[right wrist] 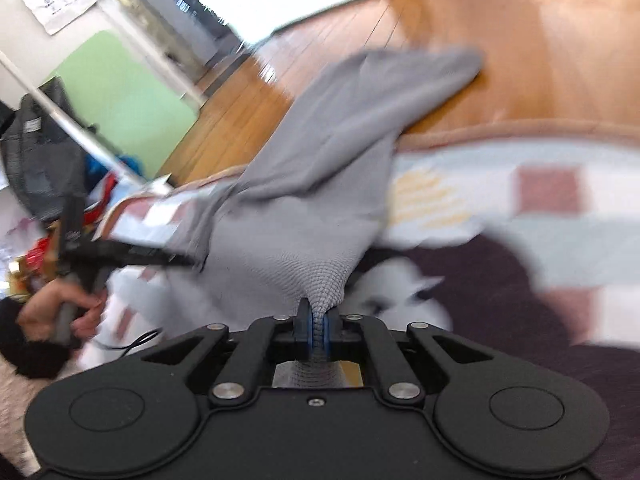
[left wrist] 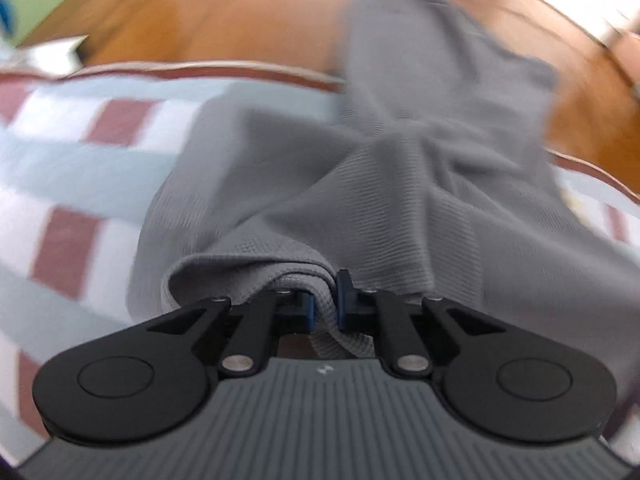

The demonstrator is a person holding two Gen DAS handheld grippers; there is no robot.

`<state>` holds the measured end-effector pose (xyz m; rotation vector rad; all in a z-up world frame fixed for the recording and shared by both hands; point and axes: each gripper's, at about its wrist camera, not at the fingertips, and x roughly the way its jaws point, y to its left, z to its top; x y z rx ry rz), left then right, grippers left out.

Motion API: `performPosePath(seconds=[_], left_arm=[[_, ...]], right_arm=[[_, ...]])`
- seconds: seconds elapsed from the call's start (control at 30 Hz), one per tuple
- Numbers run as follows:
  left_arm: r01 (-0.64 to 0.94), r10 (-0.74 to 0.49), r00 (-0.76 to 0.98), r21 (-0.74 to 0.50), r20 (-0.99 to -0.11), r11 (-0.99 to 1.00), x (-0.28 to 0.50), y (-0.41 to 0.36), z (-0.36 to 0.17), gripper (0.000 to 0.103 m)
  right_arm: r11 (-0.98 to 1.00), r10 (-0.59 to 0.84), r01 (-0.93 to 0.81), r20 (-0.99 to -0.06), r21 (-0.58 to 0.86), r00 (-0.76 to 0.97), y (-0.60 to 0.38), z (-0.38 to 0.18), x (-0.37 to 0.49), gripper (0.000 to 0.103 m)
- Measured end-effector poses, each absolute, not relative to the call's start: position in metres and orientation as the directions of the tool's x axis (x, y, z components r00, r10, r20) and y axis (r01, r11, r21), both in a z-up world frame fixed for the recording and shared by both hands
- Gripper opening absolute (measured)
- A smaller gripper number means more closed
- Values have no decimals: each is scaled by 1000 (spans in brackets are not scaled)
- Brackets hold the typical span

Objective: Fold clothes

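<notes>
A grey knitted garment (left wrist: 400, 184) lies stretched over a checked blanket (left wrist: 72, 168), one end reaching out onto the wooden floor. My left gripper (left wrist: 323, 304) is shut on a bunched hem of it, the cloth pinched between the blue pads. In the right wrist view the same grey garment (right wrist: 312, 184) hangs lifted and taut, and my right gripper (right wrist: 318, 334) is shut on a narrow gathered edge of it. Farther left in that view, a hand holds the left gripper (right wrist: 160, 258) against the cloth's other edge.
The checked blanket (right wrist: 520, 208) has red, white and pale blue squares and a brown border. Wooden floor (right wrist: 500, 48) lies beyond it. A dark purple cloth (right wrist: 500, 312) lies near the right gripper. Clutter, a grey bag (right wrist: 36, 152) and a green mat (right wrist: 120, 104) sit at the left.
</notes>
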<state>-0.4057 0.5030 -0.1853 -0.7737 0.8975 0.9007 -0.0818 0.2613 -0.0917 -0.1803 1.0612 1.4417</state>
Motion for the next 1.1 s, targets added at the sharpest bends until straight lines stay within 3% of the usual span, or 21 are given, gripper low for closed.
performPosePath(seconds=[0.23, 0.3, 0.37, 0.4, 0.47, 0.53, 0.67, 0.7, 0.77, 0.9, 1.03, 1.1], left_arm=[[-703, 132, 548, -369, -826, 608, -303, 445, -164, 9], [-647, 73, 544, -362, -836, 671, -269, 417, -167, 9], [-589, 66, 488, -273, -870, 760, -239, 386, -170, 9], [-557, 71, 463, -228, -883, 799, -229, 374, -170, 9], [-499, 68, 434, -177, -898, 848, -219, 358, -172, 10], [-481, 22, 442, -216, -897, 849, -226, 359, -173, 11], [-535, -29, 558, -386, -829, 752, -273, 389, -161, 16], [-555, -18, 593, -425, -805, 715, -285, 397, -156, 18], [-590, 29, 652, -483, -758, 647, -309, 409, -147, 26], [-662, 191, 656, -435, -730, 610, -318, 420, -136, 40], [-636, 181, 669, -429, -721, 641, -295, 418, -141, 47], [-623, 165, 656, -404, -737, 670, -280, 419, -146, 62]], right_arm=[[441, 627, -879, -763, 180, 159, 216, -50, -35, 6], [521, 552, -849, -795, 93, 251, 206, -54, -15, 6], [553, 456, -833, -827, -27, 330, 202, -69, 3, 7], [550, 398, -828, -839, -105, 370, 203, -80, 9, 15], [555, 272, -775, -814, -303, 513, 208, -99, 7, 20], [548, 261, -746, -771, -377, 581, 208, -103, -5, 26], [533, 456, -840, -803, -98, 384, 195, -87, -11, 40], [520, 482, -854, -812, -37, 329, 194, -85, -13, 46], [506, 513, -861, -819, 45, 259, 191, -85, -15, 47], [532, 532, -835, -822, 139, 202, 168, -92, -11, 47], [550, 552, -787, -829, 279, 92, 134, -114, -14, 48], [563, 584, -705, -811, 431, -29, 124, -131, -9, 48]])
